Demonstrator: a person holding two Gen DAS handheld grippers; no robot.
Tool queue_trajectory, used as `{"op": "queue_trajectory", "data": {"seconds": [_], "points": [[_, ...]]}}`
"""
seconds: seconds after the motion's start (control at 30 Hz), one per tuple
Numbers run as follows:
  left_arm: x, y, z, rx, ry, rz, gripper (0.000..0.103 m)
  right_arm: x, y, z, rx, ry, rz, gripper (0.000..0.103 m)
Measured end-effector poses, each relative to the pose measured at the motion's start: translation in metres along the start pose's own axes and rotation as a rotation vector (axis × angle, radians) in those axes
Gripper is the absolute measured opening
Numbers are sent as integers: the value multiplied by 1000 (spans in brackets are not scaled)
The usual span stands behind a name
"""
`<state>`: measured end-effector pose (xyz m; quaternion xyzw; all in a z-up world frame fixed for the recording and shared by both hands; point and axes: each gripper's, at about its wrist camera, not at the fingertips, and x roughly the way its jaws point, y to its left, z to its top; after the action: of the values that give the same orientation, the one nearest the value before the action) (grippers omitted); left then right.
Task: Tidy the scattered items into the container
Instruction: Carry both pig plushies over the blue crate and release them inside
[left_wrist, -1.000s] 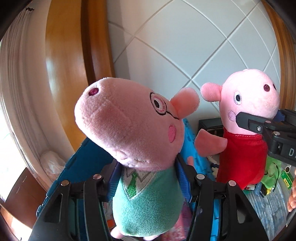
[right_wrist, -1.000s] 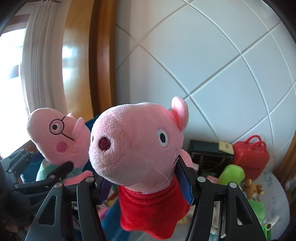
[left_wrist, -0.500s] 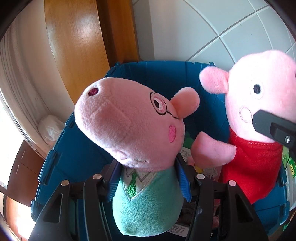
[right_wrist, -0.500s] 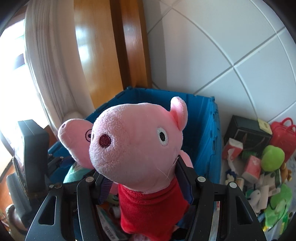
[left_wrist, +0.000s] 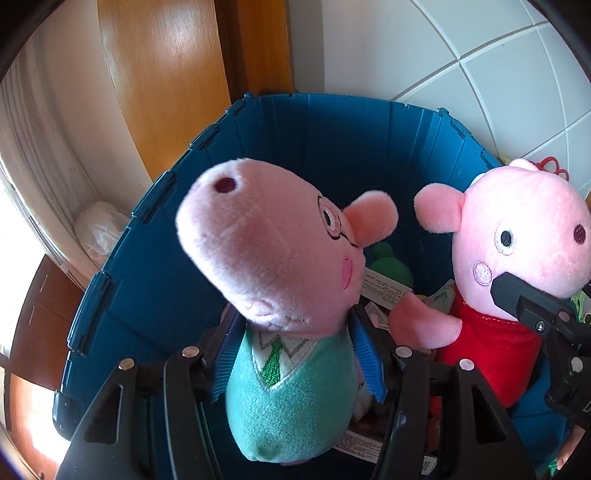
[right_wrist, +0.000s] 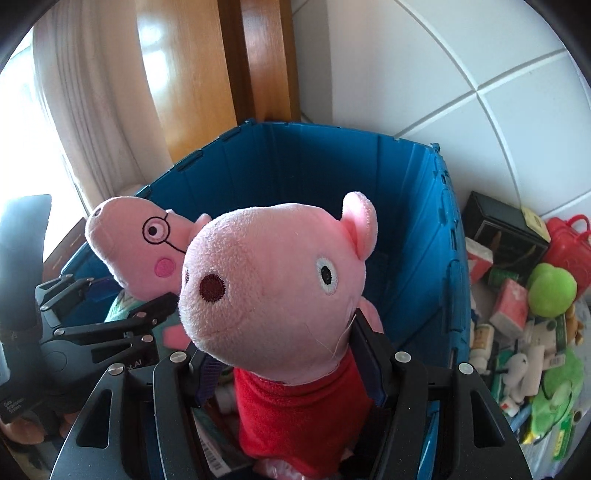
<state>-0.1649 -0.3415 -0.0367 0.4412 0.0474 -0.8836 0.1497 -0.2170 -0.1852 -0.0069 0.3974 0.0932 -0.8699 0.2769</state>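
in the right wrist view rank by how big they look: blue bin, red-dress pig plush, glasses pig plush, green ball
1. blue bin
2. red-dress pig plush, though it sits right at the lens, which inflates it
3. glasses pig plush, partly hidden
4. green ball

Both tools are matte black plastic. The left gripper (left_wrist: 293, 363) has angular triangular cut-outs, round silver screw heads and ribbed blue finger pads (left_wrist: 364, 356). The right gripper (right_wrist: 288, 363) matches it, with small white lettering on its neighbour's side.
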Motion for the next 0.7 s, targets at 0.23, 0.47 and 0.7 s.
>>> {"op": "queue_trajectory", "data": {"seconds": [0.23, 0.47, 0.7], "points": [[-1, 3, 9, -11, -2, -6, 59, 1, 1, 3, 1, 10, -43, 66], [-5, 2, 2, -3, -6, -22, 59, -1, 3, -1, -4, 17, -50, 71], [-16, 6, -6, -12, -24, -30, 59, -6, 7, -7, -17, 14, -68, 95]]}}
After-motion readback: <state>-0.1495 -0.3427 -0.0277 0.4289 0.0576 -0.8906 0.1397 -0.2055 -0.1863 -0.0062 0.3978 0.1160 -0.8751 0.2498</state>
